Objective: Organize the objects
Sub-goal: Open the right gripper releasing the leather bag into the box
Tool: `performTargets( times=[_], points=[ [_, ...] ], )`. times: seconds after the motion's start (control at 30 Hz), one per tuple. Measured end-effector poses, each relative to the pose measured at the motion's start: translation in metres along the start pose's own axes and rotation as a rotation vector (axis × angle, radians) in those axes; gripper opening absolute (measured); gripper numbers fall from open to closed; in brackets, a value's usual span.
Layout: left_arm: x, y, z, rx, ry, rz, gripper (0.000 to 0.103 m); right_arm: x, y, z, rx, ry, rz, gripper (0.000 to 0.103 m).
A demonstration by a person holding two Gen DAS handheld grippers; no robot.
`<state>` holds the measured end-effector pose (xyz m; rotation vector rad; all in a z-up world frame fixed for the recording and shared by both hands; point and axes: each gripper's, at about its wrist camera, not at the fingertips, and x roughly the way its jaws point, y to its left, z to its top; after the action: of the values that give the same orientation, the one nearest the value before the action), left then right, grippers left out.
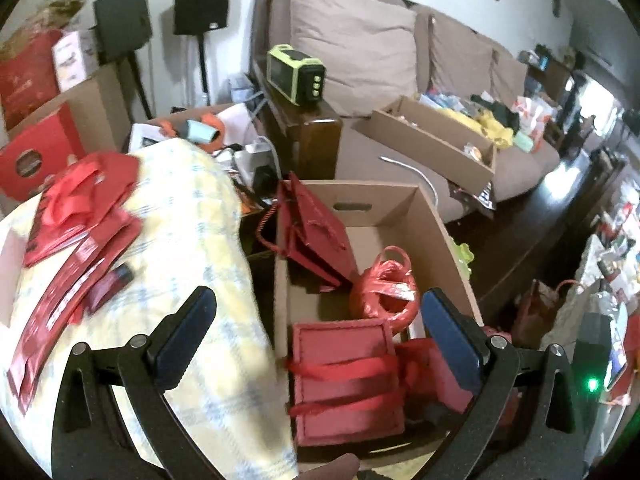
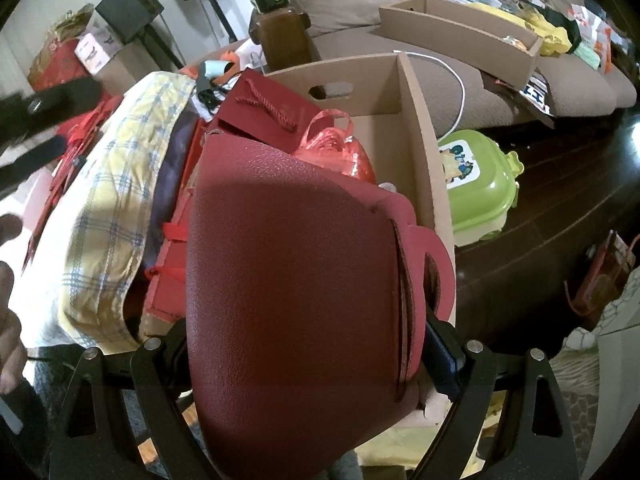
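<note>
Dark-red textured bag [image 2: 296, 280] fills the right gripper [image 2: 304, 364], clamped, long axis pointing ahead over the cardboard box [image 2: 420, 128]. Left gripper [image 1: 316, 340] spread wide, empty, above the box's near end.

- brown sofa [image 1: 400, 48] along the far wall, big cushions on it
- green and black box [image 1: 297, 74] sitting on the sofa's wooden armrest
- two black speakers [image 1: 160, 12] on stands, far left
- lime green plastic case [image 2: 478, 184] on the dark floor, right
</note>
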<state>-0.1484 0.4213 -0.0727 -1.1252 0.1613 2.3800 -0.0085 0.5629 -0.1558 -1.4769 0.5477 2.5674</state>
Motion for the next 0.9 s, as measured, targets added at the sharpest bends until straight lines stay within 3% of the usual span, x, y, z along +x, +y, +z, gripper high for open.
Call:
performTargets(
  times=[0.23,0.5,0.67,0.8,0.9],
  points=[
    [-0.003,0.017,-0.033,-0.031,0.015,0.058,0.103,-0.002,0.011,0.0,-0.037,-0.014,-0.015,0.091],
    [0.0,0.032,-0.039,-0.037,0.035,0.132,0.103,-0.005,0.007,0.003,-0.033,-0.044,-0.024,0.091],
    [0.003,0.032,-0.043,0.021,0.029,0.202,0.103,-0.006,0.01,0.001,-0.05,-0.058,-0.052,0.091],
    [0.006,0.034,-0.046,0.046,0.03,0.203,0.103,-0.011,0.011,0.001,-0.051,-0.084,-0.04,0.091],
    [0.008,0.035,-0.048,0.064,0.018,0.218,0.103,-0.016,0.014,0.003,-0.065,-0.118,-0.109,0.091]
  ],
)
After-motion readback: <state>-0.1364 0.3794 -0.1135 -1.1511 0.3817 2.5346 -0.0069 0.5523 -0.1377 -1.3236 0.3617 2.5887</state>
